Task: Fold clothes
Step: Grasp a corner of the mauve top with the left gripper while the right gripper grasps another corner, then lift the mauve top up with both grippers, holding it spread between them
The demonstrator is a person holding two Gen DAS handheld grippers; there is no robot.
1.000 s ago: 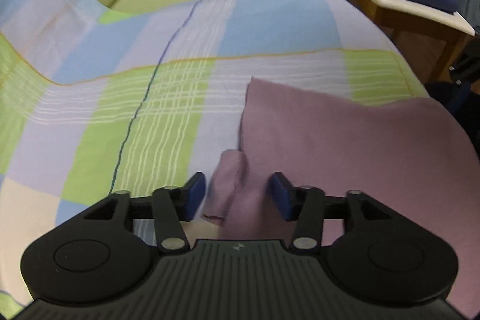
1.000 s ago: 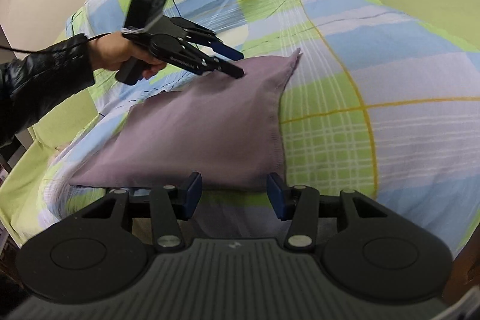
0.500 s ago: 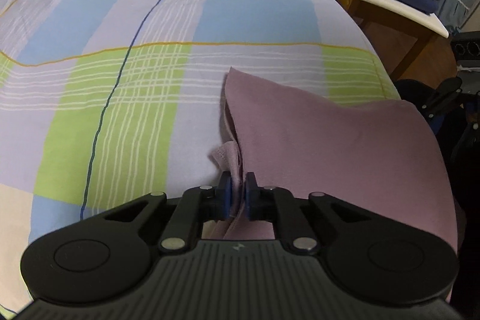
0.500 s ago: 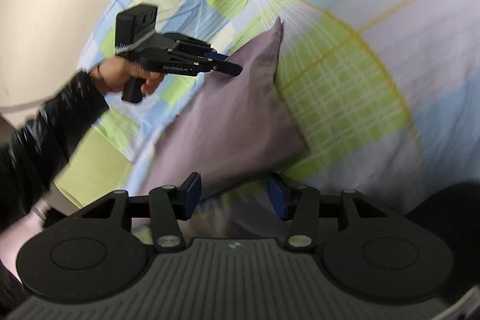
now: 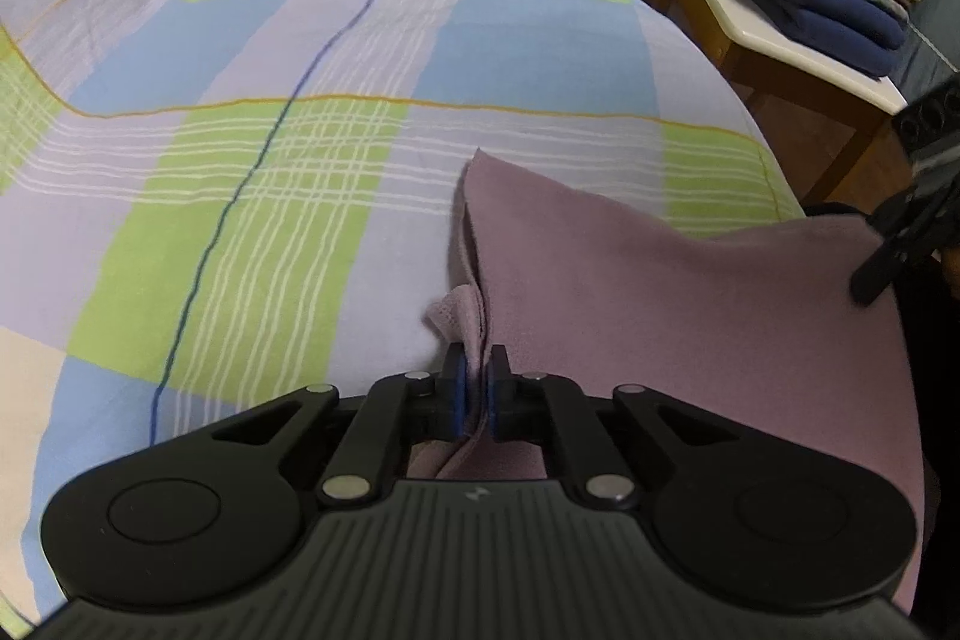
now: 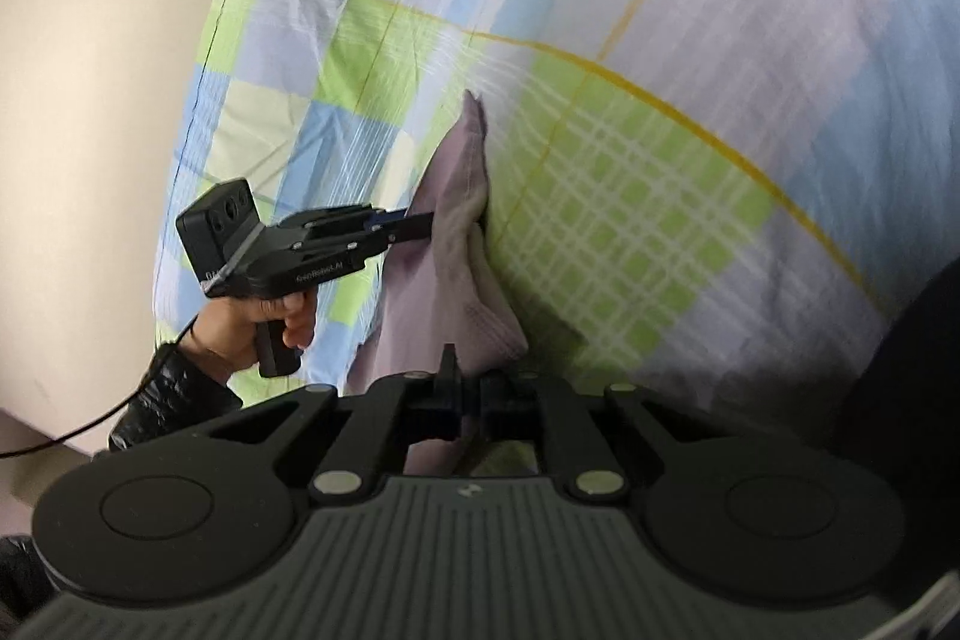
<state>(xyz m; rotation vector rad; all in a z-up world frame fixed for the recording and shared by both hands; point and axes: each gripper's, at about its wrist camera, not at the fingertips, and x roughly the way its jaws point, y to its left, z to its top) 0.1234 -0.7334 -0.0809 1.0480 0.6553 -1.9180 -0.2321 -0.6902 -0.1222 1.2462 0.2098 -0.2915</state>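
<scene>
**Dim, soft indoor light; right view smeared by motion**

The left wrist view is fairly sharp under low, even room light. The checked bedspread reads clearly at centre, and the mauve cloth shows only faint, soft shading along its fold. The corners fall to black, and the fisheye bows the bed's far edge and the side table. The right side of this view is murky and slightly blurred.

The right wrist view is brighter but streaked: the bedspread's white lines smear into diagonal blur. A soft shadow lies beside the cloth. The pale wall is evenly lit, without glare.
</scene>
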